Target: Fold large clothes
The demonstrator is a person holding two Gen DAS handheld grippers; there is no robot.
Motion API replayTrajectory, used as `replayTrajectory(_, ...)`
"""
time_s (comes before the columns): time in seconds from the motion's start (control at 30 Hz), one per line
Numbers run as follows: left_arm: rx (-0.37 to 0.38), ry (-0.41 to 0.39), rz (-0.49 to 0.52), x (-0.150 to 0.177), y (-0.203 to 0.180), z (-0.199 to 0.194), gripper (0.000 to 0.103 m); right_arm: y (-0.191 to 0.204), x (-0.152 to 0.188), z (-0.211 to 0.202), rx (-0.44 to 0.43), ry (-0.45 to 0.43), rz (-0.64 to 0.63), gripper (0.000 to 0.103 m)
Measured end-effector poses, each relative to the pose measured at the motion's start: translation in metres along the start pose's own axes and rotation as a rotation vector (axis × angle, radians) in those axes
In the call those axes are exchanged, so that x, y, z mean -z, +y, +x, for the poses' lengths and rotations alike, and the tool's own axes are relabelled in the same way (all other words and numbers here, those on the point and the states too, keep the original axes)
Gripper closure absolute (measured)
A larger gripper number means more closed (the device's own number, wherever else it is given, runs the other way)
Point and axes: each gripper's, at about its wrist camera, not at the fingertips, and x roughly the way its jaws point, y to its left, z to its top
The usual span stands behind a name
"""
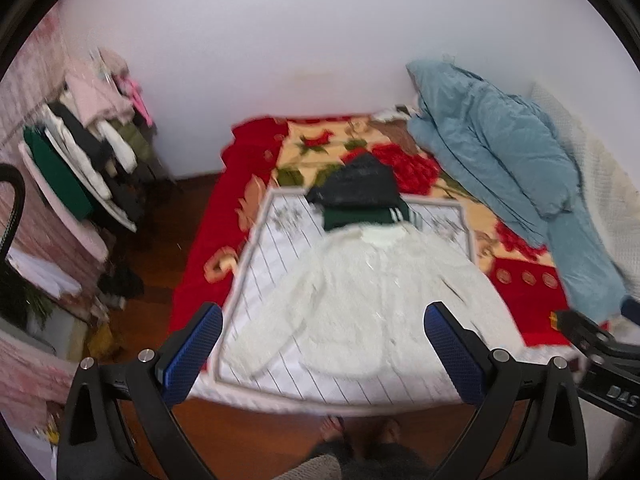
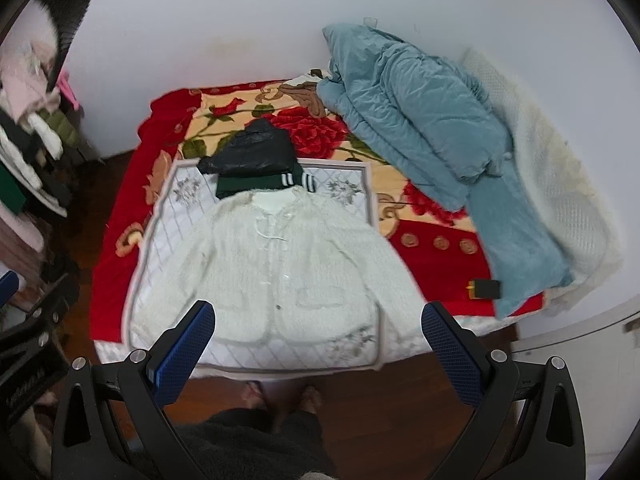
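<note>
On the near half of the bed (image 2: 120, 292), a fluffy white knitted cardigan (image 2: 276, 264) lies spread flat, front up, on a white quilted mat with a grey border (image 2: 168, 216). Its long axis runs near to far: collar at the far end, touching a folded dark green garment with white stripes (image 2: 256, 186) and a black padded jacket (image 2: 252, 152), hem at the near edge. Both sleeves angle outward toward the near corners. The left gripper (image 1: 324, 344) and right gripper (image 2: 318, 340) hover above the near edge, jaws wide open and empty, neither touching cloth. The cardigan lies ahead of and below both. Judging from the views, the left gripper is nearer the left sleeve, the right nearer the right sleeve. A crumpled blue duvet (image 2: 420, 132) sits well apart, far right.
</note>
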Motion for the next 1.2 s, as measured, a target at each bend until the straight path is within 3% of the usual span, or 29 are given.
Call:
replayTrajectory(0.17,-0.047,-0.058,0.042,-0.010,-0.011,0.068,0.000,-0.046,0.009,0.075,-0.022,0.063,0.211,0.000)
replayTrajectory(0.2,-0.044,-0.048,0.043,-0.009,-0.018,0.086,0.000,-0.058,0.012,0.089,-0.018,0.072,0.256,0.006)
replayTrajectory(0.23,-0.047,-0.039,0.044,-0.006,-0.023,0.100,0.000,-0.075,0.018,0.110,-0.018,0.088,0.319,0.022)
replayTrajectory(0.3,-0.052,-0.006,0.048,0.000,-0.040,0.135,0.000,-0.116,0.034,0.156,-0.037,0.118,0.448,0.039)
replayTrajectory(0.5,-0.104,0.097,0.134,0.028,-0.107,0.241,0.000,-0.218,0.117,0.293,-0.047,0.241,0.779,0.039)
replayTrajectory(0.6,-0.110,0.167,0.162,0.046,-0.136,0.293,0.000,-0.262,0.173,0.387,-0.113,0.348,0.970,0.039)
replayTrajectory(0.7,-0.100,0.248,0.178,0.070,-0.162,0.345,0.000,-0.285,0.213,0.460,-0.151,0.384,1.100,0.039)
replayTrajectory(0.9,-0.074,0.390,0.188,0.122,-0.215,0.443,0.000,-0.321,0.284,0.610,-0.193,0.341,1.426,0.036)
replayTrajectory(0.97,-0.051,0.438,0.190,0.135,-0.232,0.468,0.000,-0.329,0.303,0.636,-0.241,0.272,1.554,0.037)
replayTrajectory(1.03,-0.024,0.460,0.199,0.141,-0.248,0.480,0.000,-0.331,0.310,0.633,-0.245,0.140,1.643,0.071)
replayTrajectory(1.07,-0.011,0.460,0.206,0.142,-0.254,0.483,0.000,-0.331,0.306,0.622,-0.194,0.074,1.636,0.079)
replayTrajectory(1.1,0.009,0.454,0.212,0.143,-0.260,0.483,0.000,-0.331,0.299,0.610,-0.161,0.021,1.609,0.086)
replayTrajectory(1.2,0.063,0.434,0.227,0.140,-0.280,0.483,0.000,-0.325,0.276,0.587,-0.133,-0.105,1.523,0.087)
